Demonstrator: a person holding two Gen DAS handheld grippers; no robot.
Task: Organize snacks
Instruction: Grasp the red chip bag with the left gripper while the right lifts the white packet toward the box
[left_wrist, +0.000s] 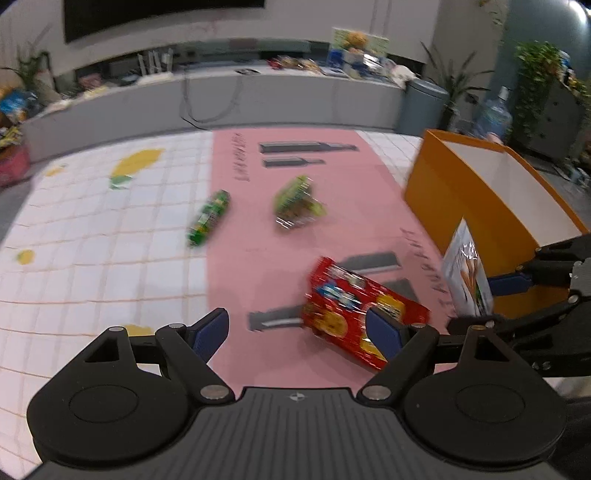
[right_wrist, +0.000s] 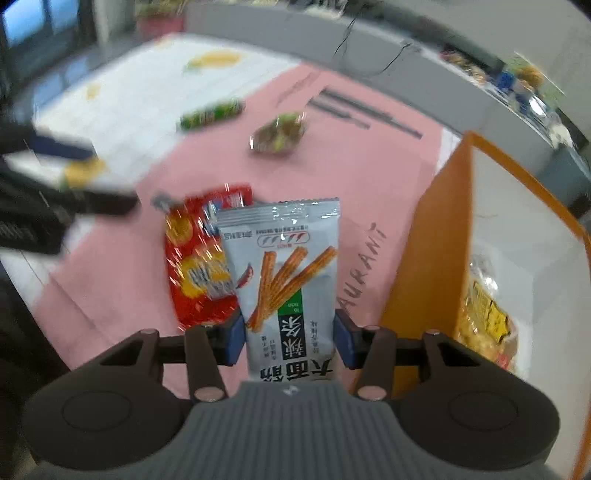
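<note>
My right gripper (right_wrist: 290, 339) is shut on a silver packet of spicy sticks (right_wrist: 284, 273), held upright above the table beside an orange box (right_wrist: 417, 266). The left wrist view shows that same packet (left_wrist: 467, 273) in front of the box (left_wrist: 443, 192). A yellow snack bag (right_wrist: 484, 314) lies inside the box. My left gripper (left_wrist: 295, 332) is open just above a red biscuit packet (left_wrist: 354, 306), whose near end sits by the right finger. Farther back on the table lie a green tube (left_wrist: 208, 218) and a green-brown packet (left_wrist: 297, 201).
The table wears a pink and white checked cloth (left_wrist: 110, 258). Behind it runs a grey counter (left_wrist: 258, 96) with clutter, and a grey bin (left_wrist: 424, 107). A water bottle (left_wrist: 493, 114) stands behind the box.
</note>
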